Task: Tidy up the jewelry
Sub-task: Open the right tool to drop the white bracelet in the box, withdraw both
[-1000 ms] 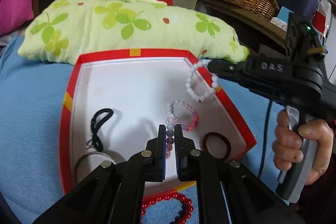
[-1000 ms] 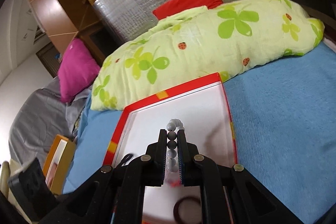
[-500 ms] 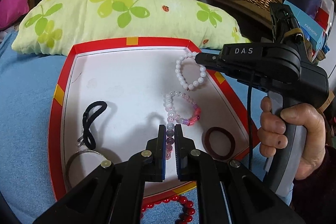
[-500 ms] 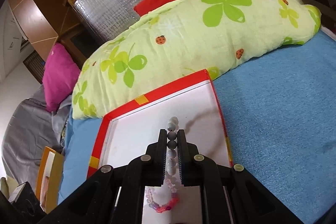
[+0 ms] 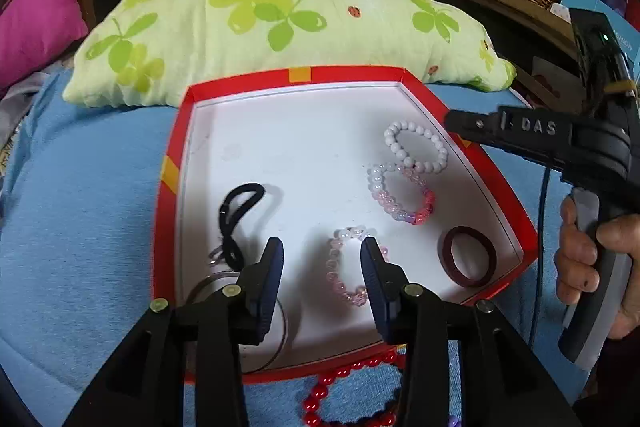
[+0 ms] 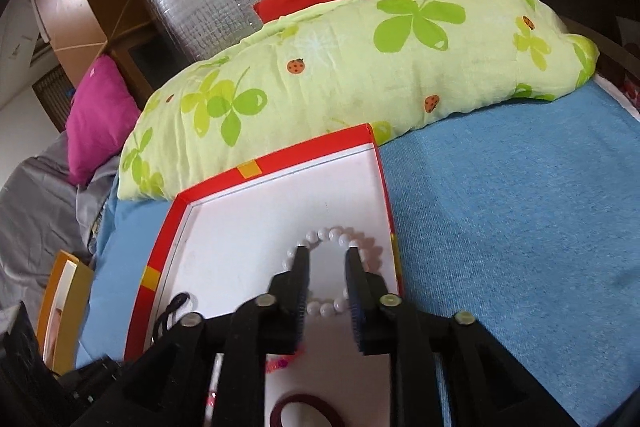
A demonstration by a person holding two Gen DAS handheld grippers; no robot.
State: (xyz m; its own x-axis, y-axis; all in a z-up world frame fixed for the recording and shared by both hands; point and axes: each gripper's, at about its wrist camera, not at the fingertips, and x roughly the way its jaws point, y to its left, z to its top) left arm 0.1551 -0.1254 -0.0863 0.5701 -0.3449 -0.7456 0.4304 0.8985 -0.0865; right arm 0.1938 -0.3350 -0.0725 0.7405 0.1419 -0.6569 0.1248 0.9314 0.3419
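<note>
The left gripper hangs over the near part of the red box, its jaws opening, with a pale pink bead bracelet lying loose on the white box floor between and below them; the pads do not press on it. The right gripper reaches in over the box's right side, its jaws also opening, and the white pearl bracelet lies flat on the floor under them, free of the pads.

The pearl bracelet is a ring of round, glossy white beads. Touching its near edge lies a second bracelet that shades from white through pink to red and purple. A dark brown ring sits in the near right corner, a black cord and a thin metal bangle on the left. A red bead bracelet lies outside the box on the blue bed cover.

The right gripper's body bears the raised letters "DAS". A blue package behind it shows letters ending in "SHION".
</note>
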